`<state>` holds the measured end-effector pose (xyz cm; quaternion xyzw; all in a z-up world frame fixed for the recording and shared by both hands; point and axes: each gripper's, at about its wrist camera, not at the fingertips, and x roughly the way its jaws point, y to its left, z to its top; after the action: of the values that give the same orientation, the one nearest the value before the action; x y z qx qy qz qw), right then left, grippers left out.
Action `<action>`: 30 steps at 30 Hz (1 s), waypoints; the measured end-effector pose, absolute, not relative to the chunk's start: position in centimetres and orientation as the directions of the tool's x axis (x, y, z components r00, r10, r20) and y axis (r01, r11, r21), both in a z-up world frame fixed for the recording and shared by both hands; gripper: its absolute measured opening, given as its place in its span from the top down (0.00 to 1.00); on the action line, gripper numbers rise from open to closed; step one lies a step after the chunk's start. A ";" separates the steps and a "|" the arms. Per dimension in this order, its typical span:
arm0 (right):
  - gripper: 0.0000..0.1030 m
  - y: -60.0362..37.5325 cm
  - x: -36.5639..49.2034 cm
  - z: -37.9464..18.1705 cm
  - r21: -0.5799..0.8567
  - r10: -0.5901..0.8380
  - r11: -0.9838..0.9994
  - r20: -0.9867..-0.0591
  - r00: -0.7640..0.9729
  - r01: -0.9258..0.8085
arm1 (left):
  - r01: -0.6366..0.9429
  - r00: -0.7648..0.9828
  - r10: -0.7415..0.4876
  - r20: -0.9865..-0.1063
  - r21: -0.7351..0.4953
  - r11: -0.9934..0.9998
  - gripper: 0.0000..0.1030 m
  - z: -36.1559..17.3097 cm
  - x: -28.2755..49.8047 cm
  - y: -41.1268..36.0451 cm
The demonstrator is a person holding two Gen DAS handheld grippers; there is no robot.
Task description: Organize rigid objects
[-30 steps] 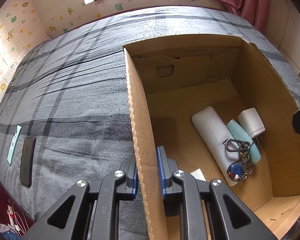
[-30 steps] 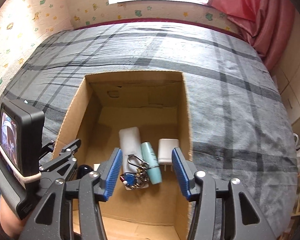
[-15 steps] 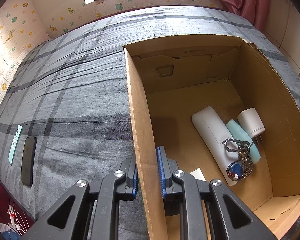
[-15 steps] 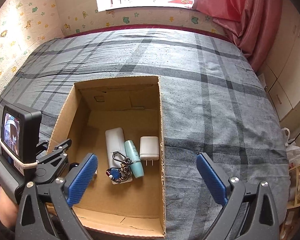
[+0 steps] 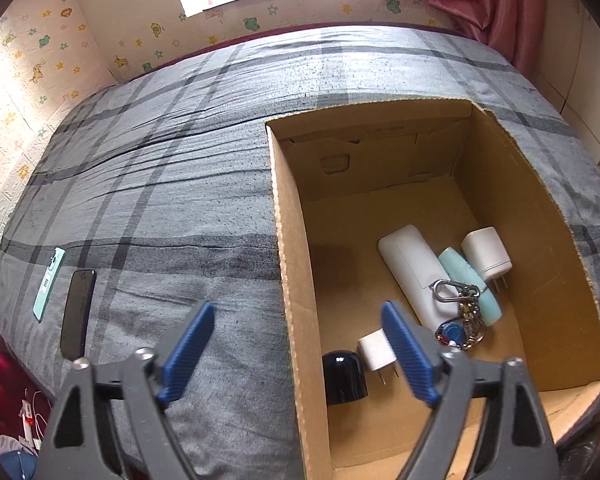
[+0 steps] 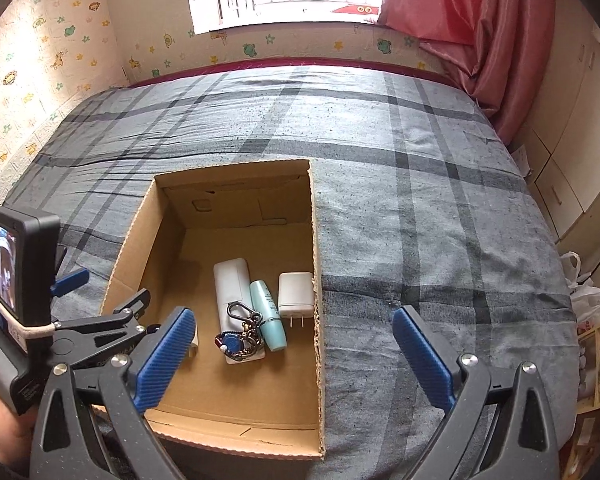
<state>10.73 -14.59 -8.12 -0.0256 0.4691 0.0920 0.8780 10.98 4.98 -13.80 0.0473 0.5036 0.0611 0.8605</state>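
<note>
Cardboard box point(image 5: 296, 280) wall just got released: left gripper point(image 5: 296, 344) jaws have sprung wide, straddling it untouched; right gripper point(image 6: 294, 354) hangs wide, empty too, so packing looks finished.

**boxfan22:** what's actually sitting in the cardboard box point(image 5: 296, 280)?

**tidy_up:** Open-topped, brown, on the bed. Lying flat on its floor: a long white case point(image 5: 410, 268), a mint-green tube point(image 5: 470, 286) right beside it, then a white charger point(image 5: 486, 250) with prongs toward the near side. A keyring with carabiner point(image 5: 458, 316) lies across the case and tube. Closer in, a small white plug point(image 5: 374, 350) and a black rounded cap-like thing point(image 5: 344, 376), side by side.
</note>
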 end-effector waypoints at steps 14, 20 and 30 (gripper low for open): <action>0.02 -15.5 7.2 -4.8 0.013 0.130 0.978 -0.813 0.567 -0.206 | -0.063 0.551 0.150 -0.821 0.138 0.988 0.00 -7.9 5.6 2.9; 0.02 -15.8 5.4 -3.4 -0.006 0.122 0.977 -0.802 0.585 -0.211 | -0.055 0.581 0.153 -0.800 0.149 0.987 0.00 -5.3 3.4 1.7; 0.02 -17.0 2.9 -1.8 -0.003 0.124 0.979 -0.781 0.612 -0.202 | -0.005 0.600 0.106 -0.793 0.128 0.992 0.00 -3.6 0.6 0.1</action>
<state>2.92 -17.03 -1.81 -0.0452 0.4307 0.0907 0.8968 0.57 0.05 -3.65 0.0563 0.4462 0.0310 0.8926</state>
